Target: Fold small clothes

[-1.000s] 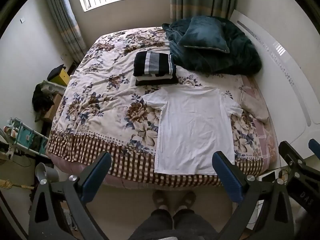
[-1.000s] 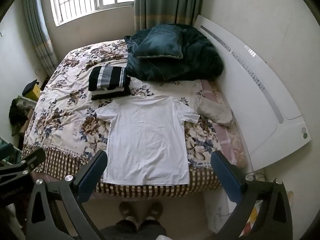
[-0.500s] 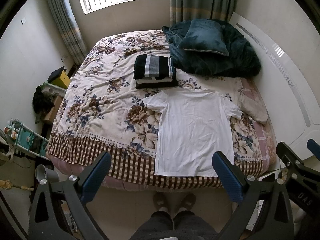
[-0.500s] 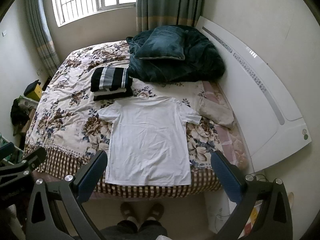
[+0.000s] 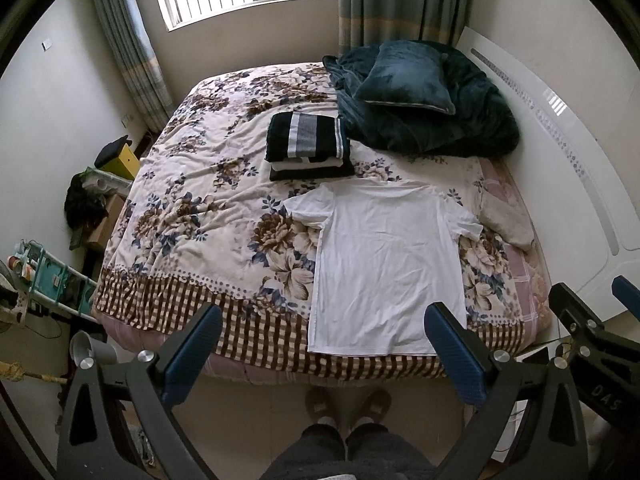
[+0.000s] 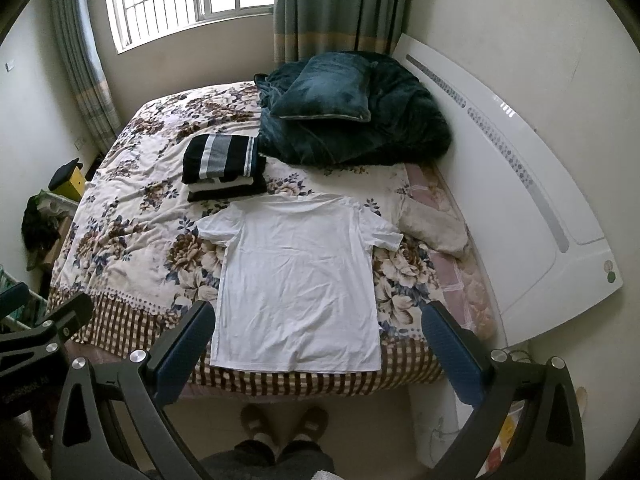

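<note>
A white T-shirt [image 5: 388, 264] [image 6: 298, 284] lies spread flat on the floral bedspread [image 5: 208, 216] [image 6: 132, 236], hem at the near edge, collar toward the far side. Behind it sits a stack of folded clothes [image 5: 308, 146] [image 6: 224, 168], the top one black with grey and white stripes. My left gripper [image 5: 326, 354] hangs open above the floor in front of the bed, nothing between its blue pads. My right gripper [image 6: 320, 354] is open too, held high before the hem, empty. Both are well clear of the shirt.
A dark teal blanket [image 5: 432, 120] and pillow [image 6: 320, 94] are heaped at the bed's far right. A beige cloth [image 6: 434, 226] lies by the white headboard [image 6: 520, 200]. The person's feet [image 6: 284, 420] stand at the bed's edge. Clutter and a shelf [image 5: 52, 276] line the left wall.
Both cameras have tilted or drawn back slightly, so the bed sits a little lower in view. The shirt and the stack have not moved, and both grippers stay open.
</note>
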